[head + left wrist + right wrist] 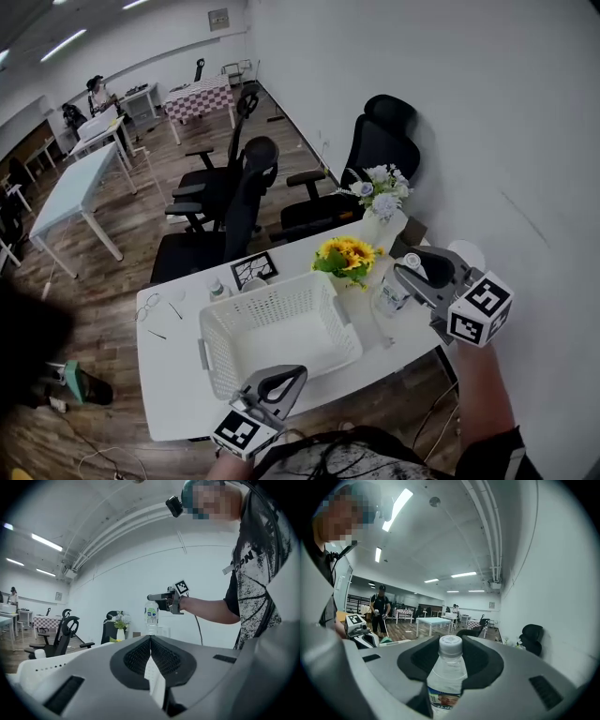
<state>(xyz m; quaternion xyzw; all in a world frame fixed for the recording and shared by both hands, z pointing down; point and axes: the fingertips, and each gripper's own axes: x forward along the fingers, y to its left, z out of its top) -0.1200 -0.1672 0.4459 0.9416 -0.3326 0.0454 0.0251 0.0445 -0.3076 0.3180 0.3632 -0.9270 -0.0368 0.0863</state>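
Now, right gripper (409, 273) tight on the water bottle (449, 667), left gripper (150, 638) closed, empty.

The water bottle (446, 677) runs off the right gripper view's lower edge

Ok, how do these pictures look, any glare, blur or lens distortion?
Head view: evenly lit, room lines bowed, a dark blur at the left edge. Left gripper view: fisheye circle with black corners, bright ceiling strips. Right gripper view: same fisheye, one ceiling light glaring, the close bottle slightly soft.

White basket (267, 302), yellow sunflowers (347, 253), clear bottle (446, 672), perhaps blue-labelled
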